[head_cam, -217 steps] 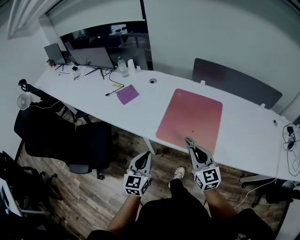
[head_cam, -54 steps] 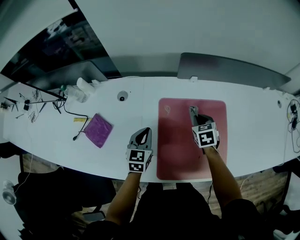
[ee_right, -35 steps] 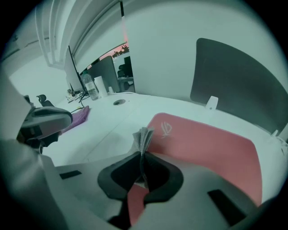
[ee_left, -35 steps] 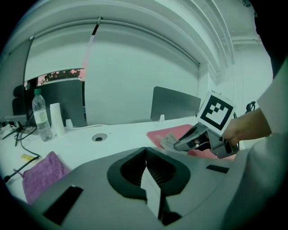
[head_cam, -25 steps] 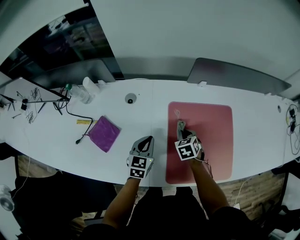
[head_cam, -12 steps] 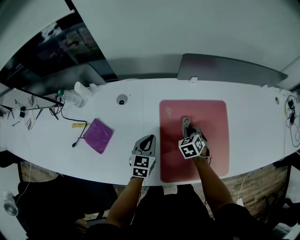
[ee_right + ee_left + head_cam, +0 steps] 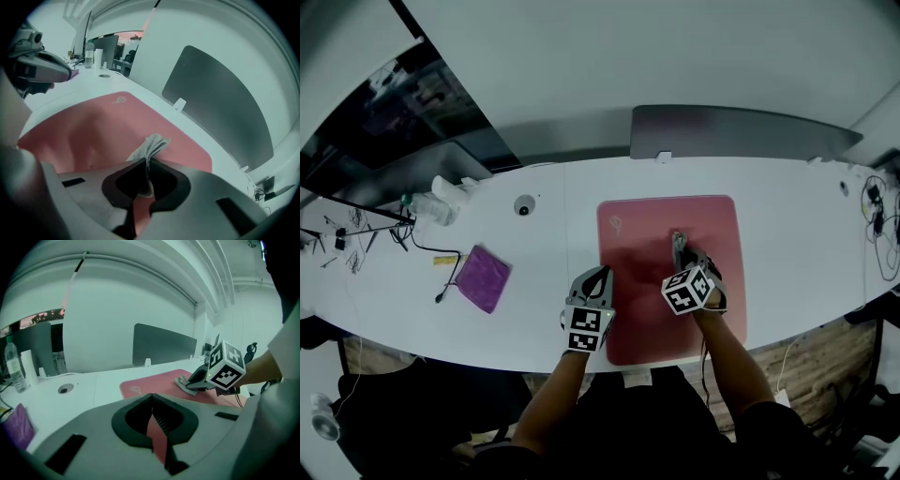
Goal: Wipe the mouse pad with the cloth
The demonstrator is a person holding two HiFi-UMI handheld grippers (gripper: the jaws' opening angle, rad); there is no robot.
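Observation:
A large pink mouse pad [image 7: 637, 244] [image 7: 98, 126] lies on the white desk [image 7: 787, 234]. My right gripper [image 7: 679, 242] [image 7: 147, 161] is shut on a small grey cloth [image 7: 149, 146] [image 7: 183, 382], whose free end presses on the pad near its middle. My left gripper [image 7: 599, 273] [image 7: 152, 396] is shut and holds nothing; it hovers at the pad's left edge, near the desk's front. In the left gripper view the right gripper's marker cube [image 7: 226, 364] shows over the pad.
A purple cloth [image 7: 482, 277] lies at the left by a cable [image 7: 427, 246]. A water bottle [image 7: 414, 205], a desk grommet [image 7: 523, 206] and a grey divider panel [image 7: 731, 131] stand along the back. More cables [image 7: 877, 211] are at the far right.
The right gripper with the cloth has slid a little to the right across the pad over the last second. The left gripper has stayed by the pad's left edge.

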